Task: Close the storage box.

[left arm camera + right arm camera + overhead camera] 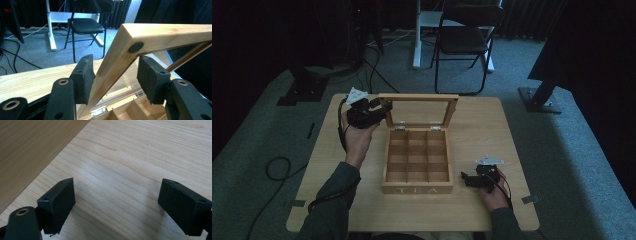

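Our left gripper (pixel 113 75) has its jaws spread wide around the lid's (pixel 418 97) left frame edge; one pad (pixel 83 77) touches the wood, the other stands apart, so nothing is clamped. Our right gripper (pixel 116 205) rests released on the table (pixel 492 130), holding nothing. We count one wooden tea box (pixel 417 189), lid raised, at the table's middle, with twelve empty compartments.

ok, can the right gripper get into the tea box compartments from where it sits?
Probably yes. The lid stands open, the compartments look empty, and the right gripper, jaws open, rests on the table beside the tea box.
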The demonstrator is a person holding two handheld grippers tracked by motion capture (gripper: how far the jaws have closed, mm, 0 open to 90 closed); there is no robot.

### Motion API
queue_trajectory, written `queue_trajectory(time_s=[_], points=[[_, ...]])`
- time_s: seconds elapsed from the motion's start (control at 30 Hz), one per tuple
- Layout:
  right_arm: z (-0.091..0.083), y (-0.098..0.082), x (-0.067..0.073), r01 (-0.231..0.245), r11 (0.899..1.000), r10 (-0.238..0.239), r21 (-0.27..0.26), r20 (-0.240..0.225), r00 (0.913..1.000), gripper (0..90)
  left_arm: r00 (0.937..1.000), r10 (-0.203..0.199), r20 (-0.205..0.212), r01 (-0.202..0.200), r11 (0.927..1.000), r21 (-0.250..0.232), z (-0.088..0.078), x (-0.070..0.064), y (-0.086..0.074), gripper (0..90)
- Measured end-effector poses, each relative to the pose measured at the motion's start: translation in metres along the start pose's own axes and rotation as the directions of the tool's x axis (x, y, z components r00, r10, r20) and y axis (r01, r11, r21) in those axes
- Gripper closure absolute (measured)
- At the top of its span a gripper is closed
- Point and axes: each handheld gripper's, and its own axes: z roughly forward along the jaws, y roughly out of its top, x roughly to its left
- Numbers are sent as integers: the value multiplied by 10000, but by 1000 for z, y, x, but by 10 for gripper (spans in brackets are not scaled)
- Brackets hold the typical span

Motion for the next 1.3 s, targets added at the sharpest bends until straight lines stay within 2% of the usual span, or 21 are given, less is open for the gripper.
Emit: queue_trajectory(time_s=[0.37, 0.67, 1.17, 1.3], points=[[0, 0, 0, 0, 10000, 0, 0, 2, 10000, 136, 9997, -227, 64, 228, 9997, -100, -12, 2, -10, 442], [0, 0, 0, -6, 10000, 6, 3, 3, 10000, 135, 9991, -373, 185, 377, 9991, -199, -19, -1, -20, 426], [0, 0, 0, -10, 10000, 10, 2, 7, 10000, 136, 9996, -279, 32, 279, 9994, -214, -26, -6, -28, 402], [0, 0, 0, -9, 10000, 9, 2, 8, 10000, 135, 9993, -362, 30, 363, 9992, -196, -27, -7, -30, 401]])
